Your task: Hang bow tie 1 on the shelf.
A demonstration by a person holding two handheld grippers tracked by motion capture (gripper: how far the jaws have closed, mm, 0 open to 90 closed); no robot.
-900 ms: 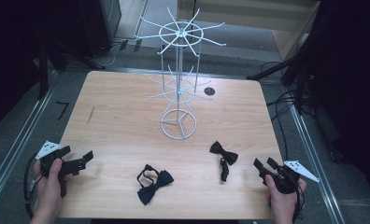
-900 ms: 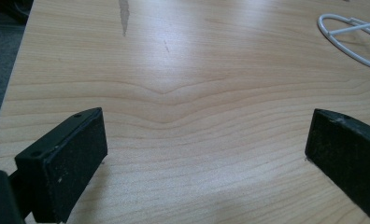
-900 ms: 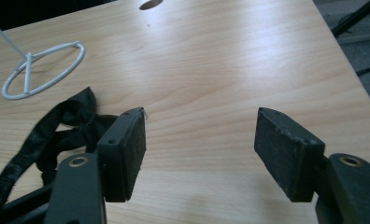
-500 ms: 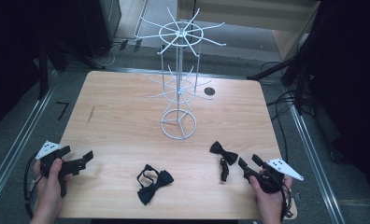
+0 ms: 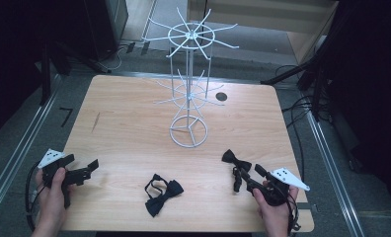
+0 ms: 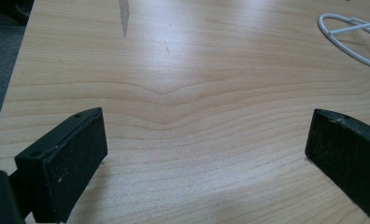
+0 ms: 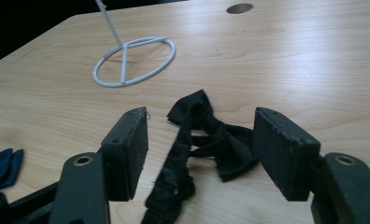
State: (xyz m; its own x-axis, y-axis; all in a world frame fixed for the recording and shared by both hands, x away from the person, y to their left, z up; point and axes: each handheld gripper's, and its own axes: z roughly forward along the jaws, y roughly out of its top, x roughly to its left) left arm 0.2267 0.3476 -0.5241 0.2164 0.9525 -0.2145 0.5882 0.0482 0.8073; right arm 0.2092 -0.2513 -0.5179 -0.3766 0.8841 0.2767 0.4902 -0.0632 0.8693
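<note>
Wooden table (image 5: 134, 123): black bow tie (image 7: 206, 135) between spread jaws of right hand-held gripper (image 7: 202, 149).

The high view looks forward and down over the whole wooden surface (image 5: 134, 123) from the person's side. Each gripper view sits low and close to that surface, looking along its own fingers; all three share the white wire stand's ring base (image 5: 188, 131) (image 6: 356, 39) (image 7: 134, 60).
</note>
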